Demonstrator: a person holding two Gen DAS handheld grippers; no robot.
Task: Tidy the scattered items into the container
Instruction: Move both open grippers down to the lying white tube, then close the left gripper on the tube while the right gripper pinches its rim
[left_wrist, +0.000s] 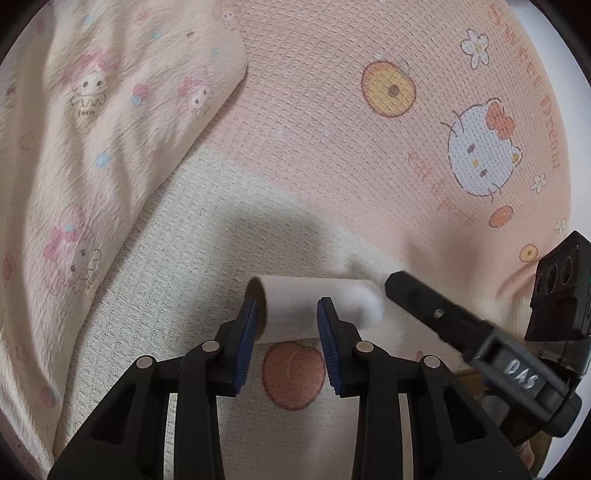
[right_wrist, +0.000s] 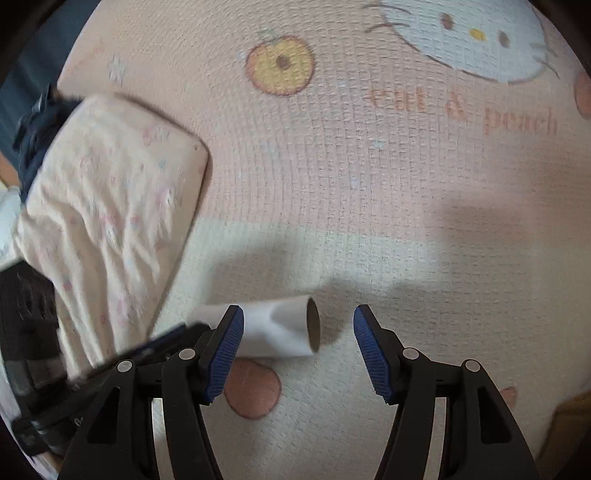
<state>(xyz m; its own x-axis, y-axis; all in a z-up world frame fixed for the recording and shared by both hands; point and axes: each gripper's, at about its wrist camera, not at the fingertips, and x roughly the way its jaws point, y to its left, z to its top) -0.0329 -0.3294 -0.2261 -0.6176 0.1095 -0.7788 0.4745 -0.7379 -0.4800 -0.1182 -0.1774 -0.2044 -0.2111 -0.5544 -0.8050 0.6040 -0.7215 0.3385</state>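
A white paper roll with a brown cardboard core (left_wrist: 295, 306) lies crosswise on the bed sheet. My left gripper (left_wrist: 289, 319) hangs over its left half. The left pad sits at the roll's open left end and the right pad in front of its middle; neither presses on it. My right gripper (right_wrist: 298, 332) stands wide open around the roll's other open end (right_wrist: 313, 325), its left pad in front of the roll (right_wrist: 280, 328). One black finger of the right gripper (left_wrist: 424, 306) reaches the roll's right end in the left wrist view. No container shows.
The sheet (left_wrist: 332, 147) is pink and cream with cat, peach and flower prints. A cream patterned pillow (left_wrist: 92, 129) lies at the left, also the pillow (right_wrist: 103, 221) in the right wrist view. Dark objects (right_wrist: 26, 314) stand beyond the bed's left edge.
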